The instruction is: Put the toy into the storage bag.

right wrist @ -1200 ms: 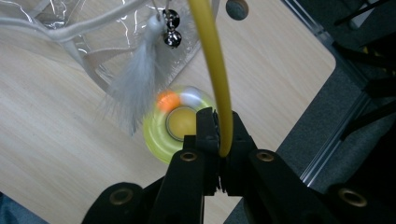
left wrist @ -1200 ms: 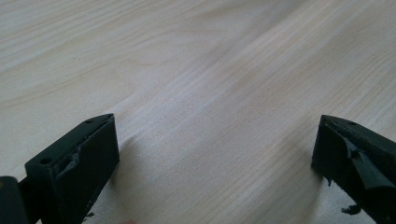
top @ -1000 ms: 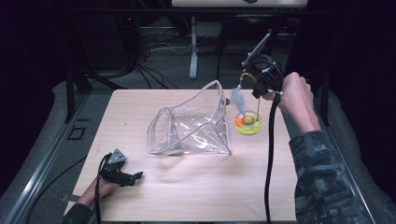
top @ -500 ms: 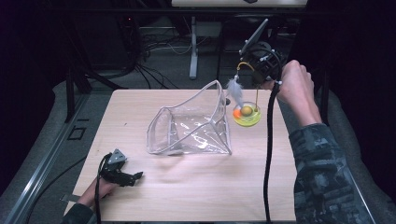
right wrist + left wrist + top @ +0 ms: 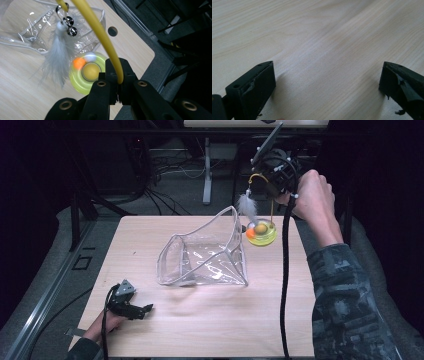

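From the high view, the right gripper point(image 5: 272, 175) is raised past the table's point(image 5: 200, 330) far right corner, clamped on the yellow wire point(image 5: 271, 202) of one cat toy point(image 5: 261, 233); its yellow-green disc hangs below the gripper, one white feather point(image 5: 247, 206) to the left of the wire. One clear bag point(image 5: 205, 252) lies open-mouthed left of the toy. The left gripper point(image 5: 137, 310) rests low at the near left edge. In the left gripper view, its jaws stand wide apart over bare wood. In the right gripper view, the jaws are closed on the wire point(image 5: 100, 32); beyond them are one orange ball point(image 5: 79, 62), two small bells point(image 5: 70, 25) and the feather point(image 5: 56, 60). No writing is readable anywhere.
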`<state>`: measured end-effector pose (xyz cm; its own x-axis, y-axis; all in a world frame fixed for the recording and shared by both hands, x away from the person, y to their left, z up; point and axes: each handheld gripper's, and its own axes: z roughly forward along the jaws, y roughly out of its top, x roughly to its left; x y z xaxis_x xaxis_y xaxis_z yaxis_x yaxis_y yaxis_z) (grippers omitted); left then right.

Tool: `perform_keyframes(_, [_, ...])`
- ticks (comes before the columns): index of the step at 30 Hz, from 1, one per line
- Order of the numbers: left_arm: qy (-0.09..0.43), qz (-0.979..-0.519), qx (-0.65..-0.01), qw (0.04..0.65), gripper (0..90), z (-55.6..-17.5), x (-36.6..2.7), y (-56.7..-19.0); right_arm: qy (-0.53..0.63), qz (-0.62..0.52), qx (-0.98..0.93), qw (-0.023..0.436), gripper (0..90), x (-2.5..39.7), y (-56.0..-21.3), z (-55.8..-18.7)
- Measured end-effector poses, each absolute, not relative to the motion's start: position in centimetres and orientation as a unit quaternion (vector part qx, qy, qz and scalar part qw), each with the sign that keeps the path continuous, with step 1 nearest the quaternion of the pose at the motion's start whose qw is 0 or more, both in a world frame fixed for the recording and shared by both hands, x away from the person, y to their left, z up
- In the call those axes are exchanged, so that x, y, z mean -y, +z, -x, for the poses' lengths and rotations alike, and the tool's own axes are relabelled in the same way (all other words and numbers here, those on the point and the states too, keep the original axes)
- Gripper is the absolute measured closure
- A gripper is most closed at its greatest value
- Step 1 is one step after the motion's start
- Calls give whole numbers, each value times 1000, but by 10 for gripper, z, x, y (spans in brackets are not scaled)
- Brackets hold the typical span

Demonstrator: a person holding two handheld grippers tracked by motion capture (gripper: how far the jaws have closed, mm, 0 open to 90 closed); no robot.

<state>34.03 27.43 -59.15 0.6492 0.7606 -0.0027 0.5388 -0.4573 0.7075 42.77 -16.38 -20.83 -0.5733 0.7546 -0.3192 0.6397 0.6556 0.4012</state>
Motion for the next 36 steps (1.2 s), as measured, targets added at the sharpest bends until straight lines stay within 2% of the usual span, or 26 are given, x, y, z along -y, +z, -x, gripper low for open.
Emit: perform_keyframes(36, [158, -839, -387, 349, 4, -340, -274, -592, 131, -351, -886, 272, 879, 97, -188, -438])
